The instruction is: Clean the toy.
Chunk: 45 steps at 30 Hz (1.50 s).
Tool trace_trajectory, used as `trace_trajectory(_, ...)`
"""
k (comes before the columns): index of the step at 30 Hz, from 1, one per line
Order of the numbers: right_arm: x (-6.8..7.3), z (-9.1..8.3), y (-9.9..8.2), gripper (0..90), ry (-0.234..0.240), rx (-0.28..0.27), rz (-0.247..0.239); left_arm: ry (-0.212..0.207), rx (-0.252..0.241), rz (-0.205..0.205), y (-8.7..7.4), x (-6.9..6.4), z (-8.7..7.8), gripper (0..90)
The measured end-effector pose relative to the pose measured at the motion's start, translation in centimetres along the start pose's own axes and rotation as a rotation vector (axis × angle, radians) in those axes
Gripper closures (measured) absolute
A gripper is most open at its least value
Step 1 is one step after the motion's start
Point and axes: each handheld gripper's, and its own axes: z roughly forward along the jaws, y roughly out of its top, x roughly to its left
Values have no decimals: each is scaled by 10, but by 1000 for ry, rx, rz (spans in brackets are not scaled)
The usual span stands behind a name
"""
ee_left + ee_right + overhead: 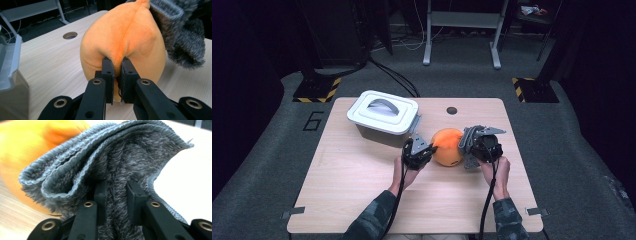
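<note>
An orange plush toy (448, 146) sits near the middle of the wooden table (362, 190). My left gripper (428, 148) is at its left side, shut on a pinched fold of the orange plush (125, 37); in the left gripper view the fabric bunches between the two black jaws of that gripper (116, 65). My right gripper (472, 145) is on the toy's right, shut on a folded grey fuzzy cloth (120, 165) that it holds against the plush (30, 137). The same grey cloth (180, 35) shows in the left gripper view, draped over the toy's upper right side.
A grey bin with a white handled lid (383, 112) stands at the back left of the table, close to my left gripper. A round hole (452, 110) is in the tabletop behind the toy. Table legs and cables lie on the floor beyond.
</note>
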Motion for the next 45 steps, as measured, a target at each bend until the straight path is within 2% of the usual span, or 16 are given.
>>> trace_trajectory(4,0,-9,4,728,1,-29,-19,-8,16,-5,1,0,3,832)
trace_trajectory(8,11,-23,14,727,3,-71,-51,-10,22,-12,2,0,6,827)
trace_trajectory(11,24,-28,22,725,25,-81,-88,-8,18,-13,3,-1,7,826)
trace_trajectory(15,48,-25,30,722,48,-73,-156,-9,17,-22,3,-2,9,825)
trace_trajectory(18,63,-20,32,720,69,-63,-179,-10,18,-20,3,-2,9,825)
trace_trajectory(21,69,-13,32,721,72,-46,-204,-12,21,-23,2,-1,9,825)
trace_trajectory(25,66,-7,33,730,62,-38,-187,-32,25,-19,1,-1,10,827)
trace_trajectory(28,62,-6,32,739,38,-38,-181,-31,19,-14,1,-3,10,828)
trace_trajectory(32,53,-3,32,743,-4,-33,-151,-30,17,-16,0,-2,10,829)
trace_trajectory(34,48,-2,32,744,-10,-34,-152,-30,18,-19,0,-2,10,829)
trace_trajectory(35,43,0,31,744,-32,-25,-131,-34,23,-17,1,-1,9,829)
trace_trajectory(37,40,1,31,744,-37,-24,-120,-31,21,-19,0,-1,9,829)
trace_trajectory(38,35,3,29,744,-65,-16,-103,-31,22,-16,0,-1,9,829)
trace_trajectory(40,29,5,27,743,-58,-8,-83,-30,16,-27,0,-1,10,829)
trace_trajectory(42,26,4,26,742,-47,-6,-70,-28,17,-21,0,-1,10,829)
trace_trajectory(45,24,0,25,740,-21,-31,-73,-24,16,-23,0,-1,10,828)
